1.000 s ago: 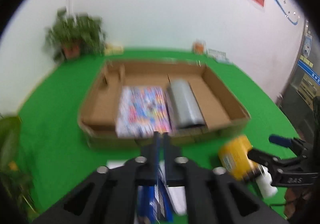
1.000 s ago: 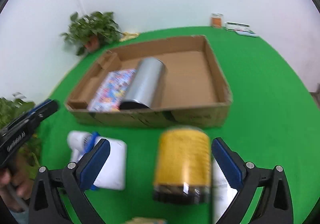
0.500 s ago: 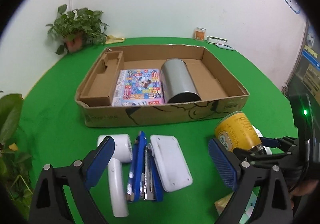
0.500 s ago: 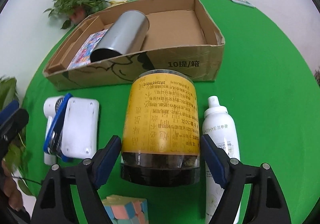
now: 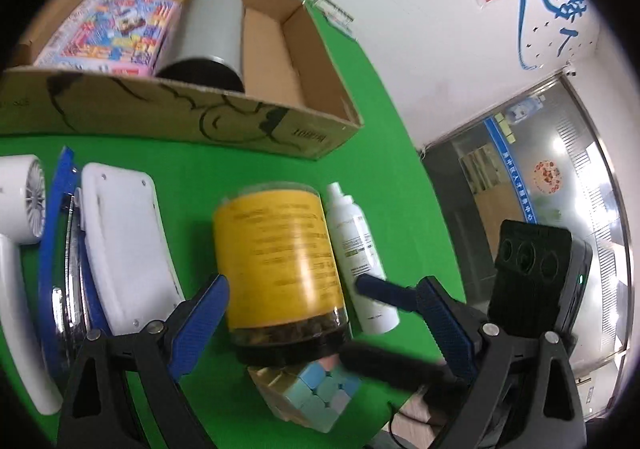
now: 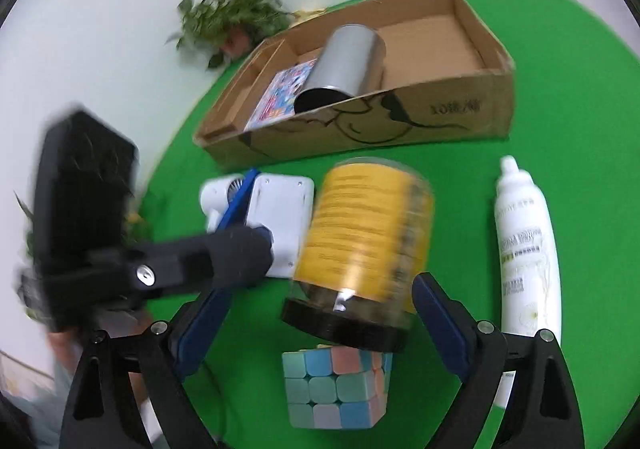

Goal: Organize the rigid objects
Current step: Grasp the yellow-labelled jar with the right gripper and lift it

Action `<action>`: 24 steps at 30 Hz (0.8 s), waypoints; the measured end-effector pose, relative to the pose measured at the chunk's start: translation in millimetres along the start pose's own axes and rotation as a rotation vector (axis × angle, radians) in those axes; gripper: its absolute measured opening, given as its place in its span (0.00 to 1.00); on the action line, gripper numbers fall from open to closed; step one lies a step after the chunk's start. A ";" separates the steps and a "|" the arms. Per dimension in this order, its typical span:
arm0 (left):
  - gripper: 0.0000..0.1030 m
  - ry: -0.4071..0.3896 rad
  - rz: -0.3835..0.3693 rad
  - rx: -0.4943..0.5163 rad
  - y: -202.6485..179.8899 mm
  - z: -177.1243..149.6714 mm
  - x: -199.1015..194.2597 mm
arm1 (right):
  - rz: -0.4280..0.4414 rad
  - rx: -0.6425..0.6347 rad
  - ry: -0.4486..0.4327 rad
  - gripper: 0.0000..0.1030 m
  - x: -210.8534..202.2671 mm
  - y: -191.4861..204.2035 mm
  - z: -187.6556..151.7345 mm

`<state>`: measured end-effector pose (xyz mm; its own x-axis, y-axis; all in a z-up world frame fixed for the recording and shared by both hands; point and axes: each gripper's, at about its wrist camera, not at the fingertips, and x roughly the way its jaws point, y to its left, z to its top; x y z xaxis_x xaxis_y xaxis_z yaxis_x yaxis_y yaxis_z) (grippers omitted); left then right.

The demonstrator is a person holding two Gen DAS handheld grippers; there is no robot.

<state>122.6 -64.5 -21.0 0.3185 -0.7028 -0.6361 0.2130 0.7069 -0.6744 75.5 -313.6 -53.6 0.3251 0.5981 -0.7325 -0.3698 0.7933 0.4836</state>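
A yellow-labelled jar with a black lid (image 5: 280, 269) (image 6: 368, 249) lies on the green table, its lid end resting on a pastel cube puzzle (image 5: 316, 389) (image 6: 336, 389). My left gripper (image 5: 320, 321) is open, its fingers on either side of the jar. My right gripper (image 6: 320, 329) is open too, straddling the jar's lid end without clamping it. A white spray bottle (image 5: 360, 257) (image 6: 528, 269) lies right of the jar. The cardboard box (image 5: 180, 121) (image 6: 380, 121) holds a silver cylinder (image 5: 212, 33) (image 6: 344, 65) and a colourful flat box (image 5: 112, 33) (image 6: 284, 93).
Left of the jar lie a white flat case (image 5: 124, 249) (image 6: 280, 217), a blue-edged item (image 5: 60, 209) and a white handheld fan (image 5: 20, 229). A potted plant (image 6: 232, 21) stands behind the box. The table edge curves near on the right.
My left gripper opened from shut and swung right over the jar. My right gripper tilted; the jar now leans on the cube. The cube has come into view.
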 end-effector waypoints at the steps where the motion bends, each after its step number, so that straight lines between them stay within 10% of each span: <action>1: 0.92 0.015 0.012 -0.003 1.6 2.0 5.4 | -0.033 0.021 0.005 0.89 -0.3 -9.3 0.9; 24: 0.80 0.135 0.101 -0.057 29.8 23.8 37.3 | -0.064 -0.022 0.155 0.87 56.5 -2.5 9.9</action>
<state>162.8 -67.7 -55.9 0.2076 -0.6353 -0.7438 0.1323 0.7716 -0.6222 103.4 -280.7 -91.5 0.2114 0.5204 -0.8273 -0.3722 0.8255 0.4242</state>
